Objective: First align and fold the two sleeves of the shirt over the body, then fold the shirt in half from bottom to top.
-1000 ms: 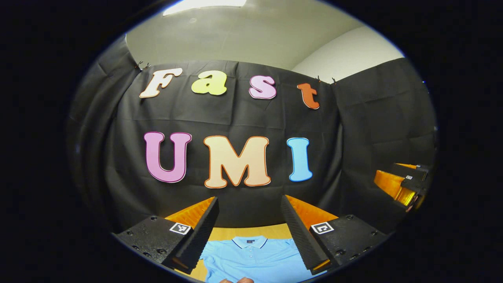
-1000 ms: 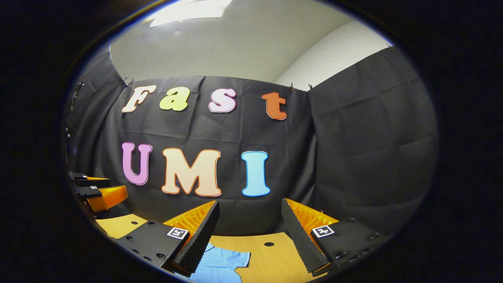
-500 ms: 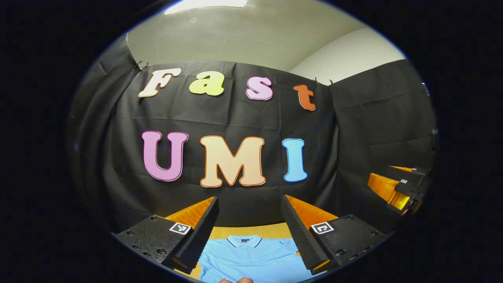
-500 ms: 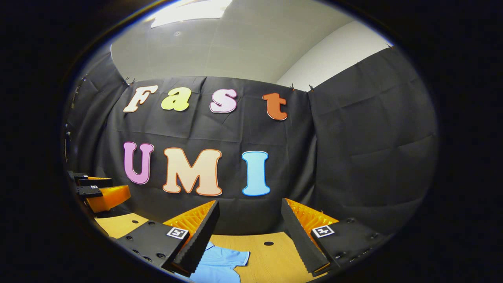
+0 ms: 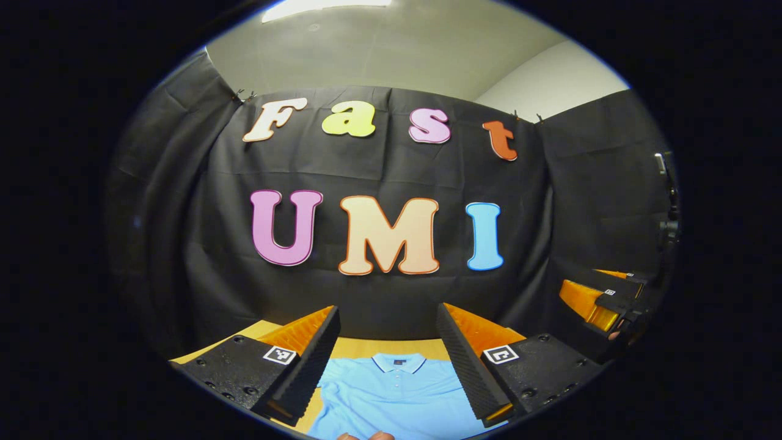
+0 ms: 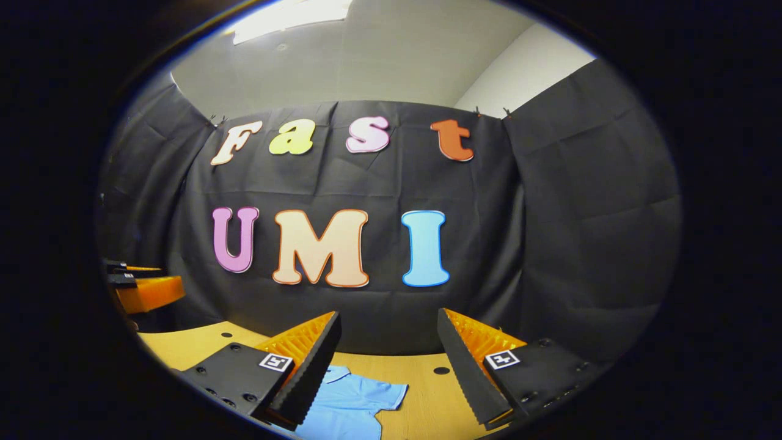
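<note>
The light-blue polo shirt (image 5: 391, 397) lies flat, collar toward the desk's (image 6: 421, 397) far edge, below the gaping left claw (image 5: 388, 360); its sleeve (image 6: 372, 391) sits below the gaping right claw (image 6: 388, 360).

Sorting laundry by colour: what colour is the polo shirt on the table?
Light blue polo shirt with a dark-trimmed collar, clearest in the left gripper view.

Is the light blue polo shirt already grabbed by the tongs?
No, the light blue polo shirt lies flat on the wooden table, and the left tongs gape open above it, holding nothing.

Both hand-held grippers, left (image 5: 387, 360) and right (image 6: 387, 360), held level, jaws apart
</note>
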{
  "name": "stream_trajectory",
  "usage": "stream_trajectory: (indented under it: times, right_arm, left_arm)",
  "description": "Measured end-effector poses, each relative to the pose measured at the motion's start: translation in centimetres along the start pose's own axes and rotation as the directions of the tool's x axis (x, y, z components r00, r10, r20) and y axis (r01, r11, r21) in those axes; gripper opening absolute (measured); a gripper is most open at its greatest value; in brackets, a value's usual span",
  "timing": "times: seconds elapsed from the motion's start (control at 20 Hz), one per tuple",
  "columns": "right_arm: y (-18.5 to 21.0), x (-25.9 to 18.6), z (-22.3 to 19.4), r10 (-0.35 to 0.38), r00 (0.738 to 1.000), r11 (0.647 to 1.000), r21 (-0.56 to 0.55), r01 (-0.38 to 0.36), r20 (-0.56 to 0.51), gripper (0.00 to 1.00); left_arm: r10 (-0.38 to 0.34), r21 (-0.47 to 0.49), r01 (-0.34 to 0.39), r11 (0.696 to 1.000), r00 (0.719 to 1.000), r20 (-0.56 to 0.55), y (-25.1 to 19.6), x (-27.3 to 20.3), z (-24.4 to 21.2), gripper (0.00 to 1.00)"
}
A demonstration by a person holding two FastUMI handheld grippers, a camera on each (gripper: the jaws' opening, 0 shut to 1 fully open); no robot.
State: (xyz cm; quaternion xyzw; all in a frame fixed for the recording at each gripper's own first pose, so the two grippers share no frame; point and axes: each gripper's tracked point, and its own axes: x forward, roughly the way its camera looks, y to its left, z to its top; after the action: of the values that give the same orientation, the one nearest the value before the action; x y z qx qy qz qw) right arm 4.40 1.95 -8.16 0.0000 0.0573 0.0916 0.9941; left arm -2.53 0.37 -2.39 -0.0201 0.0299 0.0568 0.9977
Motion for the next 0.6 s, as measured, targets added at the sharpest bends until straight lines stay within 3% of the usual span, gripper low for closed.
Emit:
stream_trajectory:
  times: [0.15,0.35,0.6]
  right_arm:
    - [0.7,4.1,-4.8,0.012,0.995,1.000,-0.017,-0.014,-0.097,0.96]
    - [0.5,9.2,-10.2,-0.036,0.987,0.998,-0.065,0.026,-0.157,0.99]
    - [0.2,13.2,-19.1,-0.094,0.944,0.995,-0.049,0.083,-0.317,0.99]
  left_arm:
    - [0.023,-0.019,-0.023,1.000,1.000,-0.003,2.0,1.1,0.0,0.95]
    - [0.029,-0.022,-0.029,0.999,0.999,-0.034,5.1,3.2,-0.8,0.95]
    - [0.049,0.031,-0.048,0.998,0.997,-0.055,9.1,5.3,-1.6,0.95]
